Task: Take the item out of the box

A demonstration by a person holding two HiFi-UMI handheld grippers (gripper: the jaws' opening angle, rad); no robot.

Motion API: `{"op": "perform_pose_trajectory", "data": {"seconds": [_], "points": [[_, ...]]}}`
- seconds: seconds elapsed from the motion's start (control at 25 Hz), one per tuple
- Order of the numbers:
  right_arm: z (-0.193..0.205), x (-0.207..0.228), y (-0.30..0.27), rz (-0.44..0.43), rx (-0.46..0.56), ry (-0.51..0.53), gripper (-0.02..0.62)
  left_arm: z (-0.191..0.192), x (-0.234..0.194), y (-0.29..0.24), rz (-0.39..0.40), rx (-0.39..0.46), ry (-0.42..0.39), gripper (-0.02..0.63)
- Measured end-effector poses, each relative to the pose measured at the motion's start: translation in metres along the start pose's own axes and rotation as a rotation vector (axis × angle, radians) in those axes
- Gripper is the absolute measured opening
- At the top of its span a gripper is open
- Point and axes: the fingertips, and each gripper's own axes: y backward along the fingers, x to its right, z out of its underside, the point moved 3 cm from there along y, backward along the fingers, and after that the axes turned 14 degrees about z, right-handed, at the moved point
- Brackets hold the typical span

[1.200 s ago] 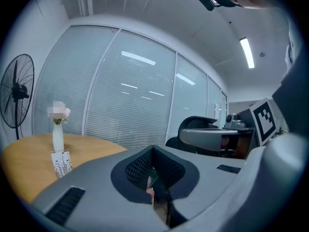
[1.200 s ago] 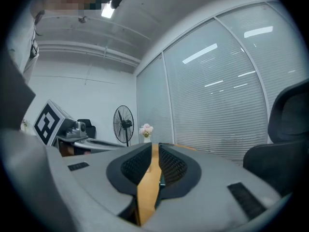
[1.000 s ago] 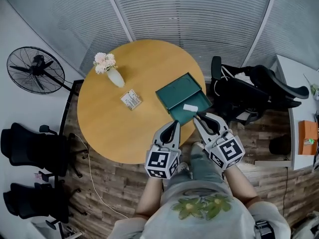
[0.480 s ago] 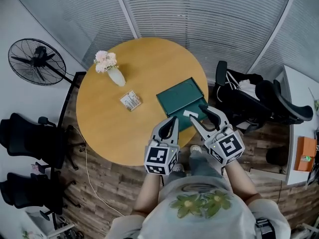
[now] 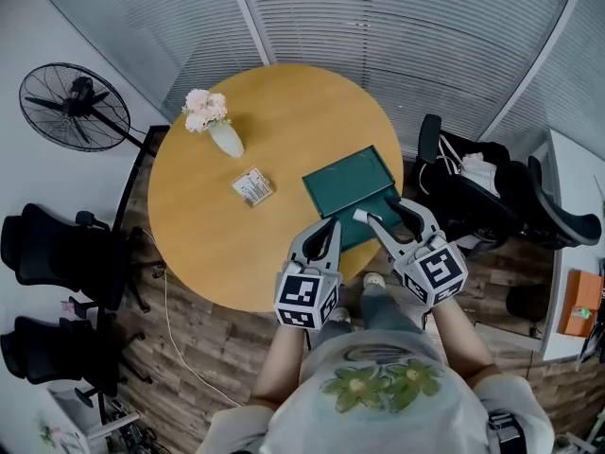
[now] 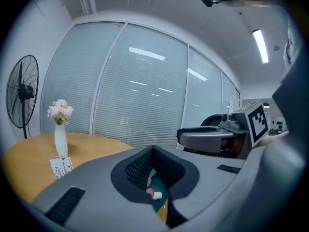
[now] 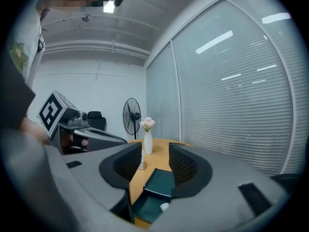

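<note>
R gripper jaws just gone wide open, near-shut a sec ago, nothing gripped, small white item still in green box near end, L gripper closed, empty

We're in an office, folks: glass walls hung with slatted blinds, black swivel chairs, a standing fan, ceiling strip lights, round wooden bench.
</note>
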Motion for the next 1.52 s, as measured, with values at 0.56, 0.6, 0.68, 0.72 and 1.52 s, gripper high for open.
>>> {"op": "perform_pose_trajectory", "data": {"seconds": [0.56, 0.6, 0.68, 0.72, 1.52], "points": [[0.036, -0.003, -0.022, -0.046, -0.117, 0.093, 0.184, 0.011, -0.013, 0.001, -0.034, -0.030, 0.015, 0.002], [0.038, -0.003, -0.024, -0.049, -0.126, 0.095, 0.184, 0.011, -0.014, 0.001, -0.038, -0.030, 0.018, 0.002], [0.043, -0.003, -0.027, -0.057, -0.139, 0.097, 0.184, 0.013, -0.016, 0.002, -0.044, -0.030, 0.023, 0.000], [0.045, -0.004, -0.029, -0.061, -0.145, 0.099, 0.184, 0.014, -0.017, 0.002, -0.048, -0.030, 0.026, 0.001], [0.119, 0.013, -0.069, -0.082, -0.335, 0.195, 0.183, 0.021, -0.033, -0.003, -0.082, -0.059, 0.042, 0.002]]}}
